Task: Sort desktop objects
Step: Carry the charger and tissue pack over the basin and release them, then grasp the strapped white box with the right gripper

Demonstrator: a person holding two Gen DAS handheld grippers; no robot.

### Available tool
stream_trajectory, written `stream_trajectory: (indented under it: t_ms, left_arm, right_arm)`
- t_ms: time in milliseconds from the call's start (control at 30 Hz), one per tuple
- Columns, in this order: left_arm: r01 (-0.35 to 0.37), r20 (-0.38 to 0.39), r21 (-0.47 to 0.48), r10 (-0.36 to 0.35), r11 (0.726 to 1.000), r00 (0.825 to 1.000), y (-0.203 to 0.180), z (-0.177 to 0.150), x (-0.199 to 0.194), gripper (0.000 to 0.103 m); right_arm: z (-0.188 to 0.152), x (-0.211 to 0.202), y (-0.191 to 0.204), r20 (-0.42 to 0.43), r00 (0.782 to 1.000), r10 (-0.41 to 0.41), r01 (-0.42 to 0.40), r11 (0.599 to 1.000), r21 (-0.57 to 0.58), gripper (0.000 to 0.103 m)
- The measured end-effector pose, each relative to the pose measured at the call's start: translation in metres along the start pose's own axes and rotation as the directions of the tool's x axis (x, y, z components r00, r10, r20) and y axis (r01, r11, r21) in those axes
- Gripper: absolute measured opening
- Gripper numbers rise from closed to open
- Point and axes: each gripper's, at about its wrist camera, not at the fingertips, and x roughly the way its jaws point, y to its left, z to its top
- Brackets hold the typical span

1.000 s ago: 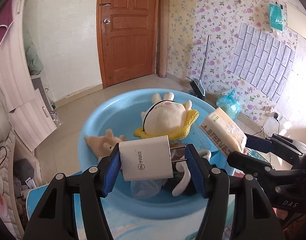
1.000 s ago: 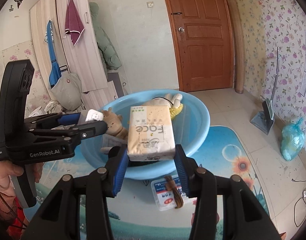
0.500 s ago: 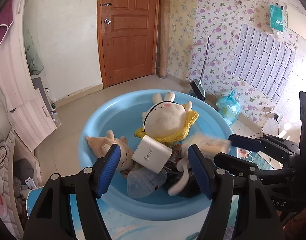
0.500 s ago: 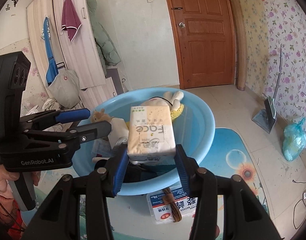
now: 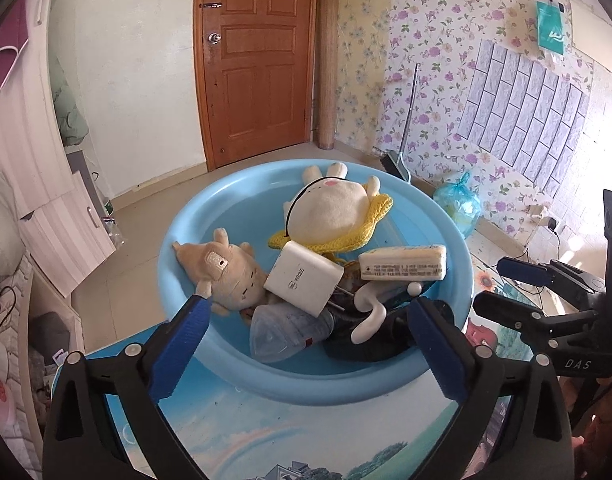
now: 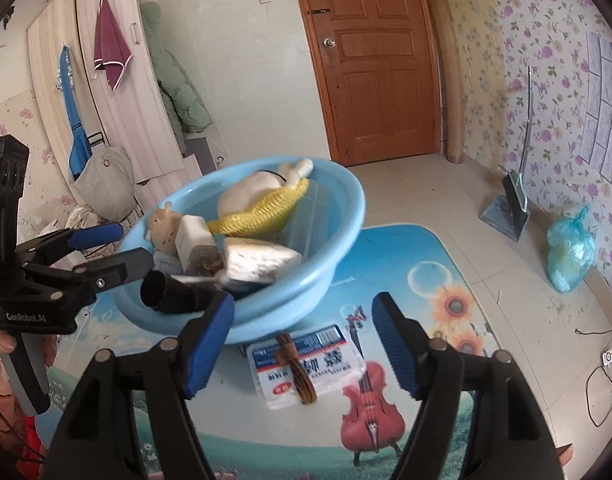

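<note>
A light blue basin point(image 5: 210, 216) point(image 6: 338, 248) on the picture-printed table holds two plush toys, a white charger point(image 5: 304, 278) point(image 6: 194, 240), a tissue pack point(image 5: 402, 263) point(image 6: 262, 258), a clear bottle point(image 5: 282, 334) and a black item. My left gripper point(image 5: 306, 344) is open and empty at the basin's near rim. My right gripper point(image 6: 302, 336) is open and empty, above a white packet point(image 6: 306, 364) with a brown cord on it, which lies on the table in front of the basin.
The table top point(image 6: 438, 280) has a rounded far edge with tiled floor beyond it. A dustpan point(image 6: 510, 208) and a blue bag point(image 6: 570, 252) stand on the floor by the flowered wall. A wooden door point(image 5: 258, 60) is behind the basin.
My left gripper opened and the white charger dropped into the basin. My right gripper opened and the tissue pack fell into the basin. Both grippers drew back a little.
</note>
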Motion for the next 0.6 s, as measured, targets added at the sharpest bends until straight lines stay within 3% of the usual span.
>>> stream_trajectory:
  t_ms: [400,533,600]
  left_arm:
    - [0.01,-0.033,-0.044,-0.011,0.999,0.999,0.011,-0.024,-0.004,0.103]
    - [0.018,-0.036,-0.061,-0.02,0.998,0.999,0.016,-0.028,-0.005,0.103]
    - [0.011,-0.035,-0.06,-0.014,0.998,0.999,0.016,-0.028,-0.006,0.103]
  right_arm:
    - [-0.027,0.03,-0.001,-0.143,0.99,0.004,-0.013,0.998,-0.058,0.078]
    - [-0.034,0.041,0.002,-0.174,0.984,0.02,-0.037,0.995,-0.096,0.096]
    - [-0.036,0.046,0.003,-0.182,0.983,0.014,-0.035,0.993,-0.112,0.099]
